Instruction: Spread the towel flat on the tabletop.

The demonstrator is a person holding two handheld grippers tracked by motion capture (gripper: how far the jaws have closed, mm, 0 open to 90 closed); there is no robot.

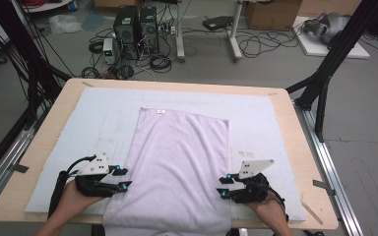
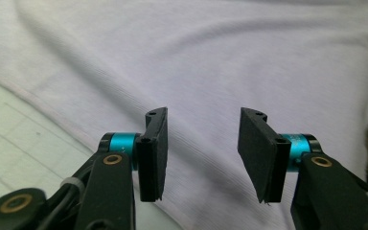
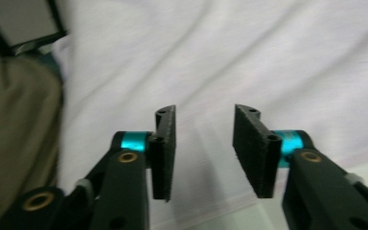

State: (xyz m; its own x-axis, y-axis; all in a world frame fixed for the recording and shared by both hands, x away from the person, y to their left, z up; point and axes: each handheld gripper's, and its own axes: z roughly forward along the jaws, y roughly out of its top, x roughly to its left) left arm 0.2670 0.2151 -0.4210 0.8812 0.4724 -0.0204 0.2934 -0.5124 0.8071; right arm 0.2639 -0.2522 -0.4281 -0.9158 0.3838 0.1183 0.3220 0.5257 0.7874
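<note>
Overhanging the table's near edge, the towel's end is cut off; left gripper and right gripper released, nothing gripped.

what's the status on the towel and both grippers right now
Left gripper open at towel's left edge, right gripper open at right edge, nothing gripped. Towel flat on mat, near end overhanging. Nothing in the way.
</note>
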